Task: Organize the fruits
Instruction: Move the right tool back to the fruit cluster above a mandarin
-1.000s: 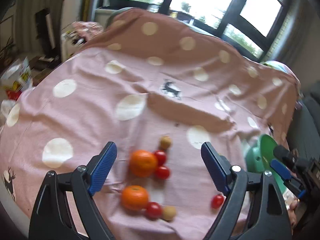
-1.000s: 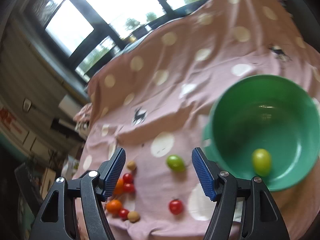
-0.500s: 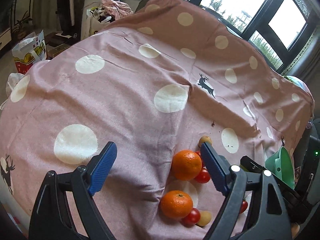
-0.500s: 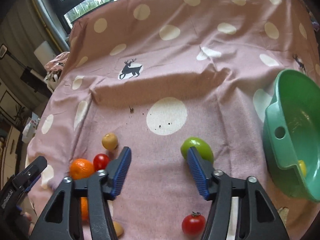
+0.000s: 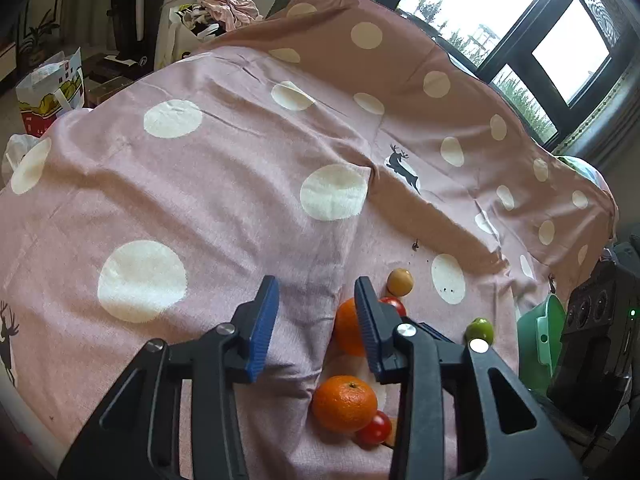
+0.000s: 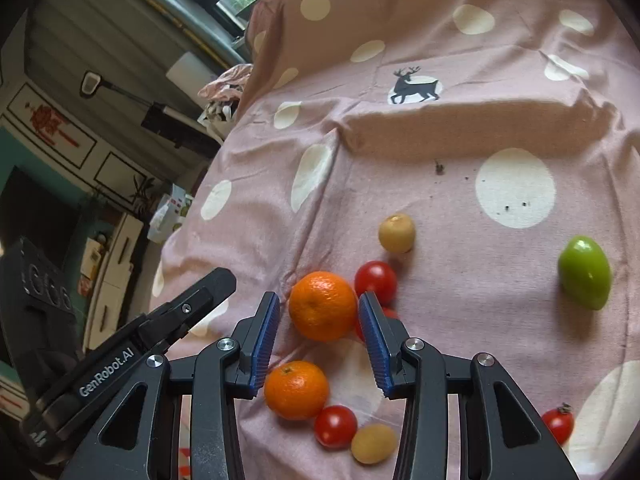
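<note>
Two oranges lie on the pink spotted cloth (image 6: 440, 60). The upper orange (image 6: 322, 306) sits between the fingertips of my right gripper (image 6: 319, 320), whose jaws are closing; a thin gap still shows at the left pad. The lower orange (image 6: 296, 390) lies under that gripper. Around them are red tomatoes (image 6: 376, 280) (image 6: 335, 426), two small yellow fruits (image 6: 397, 233) (image 6: 374, 449) and a green fruit (image 6: 585, 277). My left gripper (image 5: 316, 312) is closing over bare cloth, just left of the upper orange (image 5: 346, 332), with nothing between its pads.
A green bowl (image 5: 538, 346) shows at the right edge of the left wrist view, behind the right gripper's black body (image 5: 592, 320). A lone tomato (image 6: 558, 424) lies near the front right. Bags and furniture stand past the cloth's left edge.
My right gripper swung left from the green fruit to the oranges and narrowed; the bowl left its view. The left gripper's jaws drew much closer together over the cloth.
</note>
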Tool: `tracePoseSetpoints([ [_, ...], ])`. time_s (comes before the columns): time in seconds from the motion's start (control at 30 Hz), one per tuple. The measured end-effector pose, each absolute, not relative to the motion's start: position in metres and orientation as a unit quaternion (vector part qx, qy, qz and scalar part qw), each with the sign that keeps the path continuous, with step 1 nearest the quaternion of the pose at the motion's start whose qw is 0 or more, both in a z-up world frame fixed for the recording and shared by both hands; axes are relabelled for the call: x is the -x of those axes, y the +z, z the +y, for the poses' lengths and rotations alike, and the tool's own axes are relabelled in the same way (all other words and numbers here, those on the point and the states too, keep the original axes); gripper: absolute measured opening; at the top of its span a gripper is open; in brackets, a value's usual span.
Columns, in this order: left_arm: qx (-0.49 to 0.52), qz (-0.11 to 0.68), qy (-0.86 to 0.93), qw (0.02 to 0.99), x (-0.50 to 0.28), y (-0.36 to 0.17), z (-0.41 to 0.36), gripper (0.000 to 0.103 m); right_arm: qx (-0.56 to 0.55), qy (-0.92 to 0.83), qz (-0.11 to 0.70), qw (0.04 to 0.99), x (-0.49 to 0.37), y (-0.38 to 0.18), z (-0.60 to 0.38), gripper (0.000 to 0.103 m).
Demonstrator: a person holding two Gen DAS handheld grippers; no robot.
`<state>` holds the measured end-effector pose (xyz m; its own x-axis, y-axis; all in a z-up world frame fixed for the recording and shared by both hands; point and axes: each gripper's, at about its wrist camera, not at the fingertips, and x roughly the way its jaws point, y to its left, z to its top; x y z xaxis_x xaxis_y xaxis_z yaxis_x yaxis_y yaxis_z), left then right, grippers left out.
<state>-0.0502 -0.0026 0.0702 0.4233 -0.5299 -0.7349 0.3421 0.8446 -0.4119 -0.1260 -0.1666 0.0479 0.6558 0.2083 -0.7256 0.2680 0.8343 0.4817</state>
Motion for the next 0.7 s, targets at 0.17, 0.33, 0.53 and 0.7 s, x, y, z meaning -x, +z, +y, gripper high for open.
tracePoseSetpoints([
  [0.17, 0.098, 0.468, -0.255, 0.841, 0.05, 0.071, -0.001, 0.035, -0.287, -0.019, 0.425, 0.858, 0.122, 0.038, -0.16, 0.045],
  [0.33, 0.1, 0.469, -0.255, 0.84, 0.05, 0.071, 0.001, 0.035, -0.274, -0.027, 0.424, 0.863, 0.118, 0.035, -0.155, 0.045],
  [0.53, 0.098, 0.468, -0.257, 0.84, 0.05, 0.071, 0.0, 0.035, -0.245, -0.04, 0.435, 0.865, 0.116, 0.032, -0.147, 0.042],
  [0.7, 0.094, 0.46, -0.275, 0.839, 0.056, 0.075, -0.004, 0.035, -0.242, -0.034, 0.423, 0.873, 0.133, 0.052, -0.153, 0.009],
])
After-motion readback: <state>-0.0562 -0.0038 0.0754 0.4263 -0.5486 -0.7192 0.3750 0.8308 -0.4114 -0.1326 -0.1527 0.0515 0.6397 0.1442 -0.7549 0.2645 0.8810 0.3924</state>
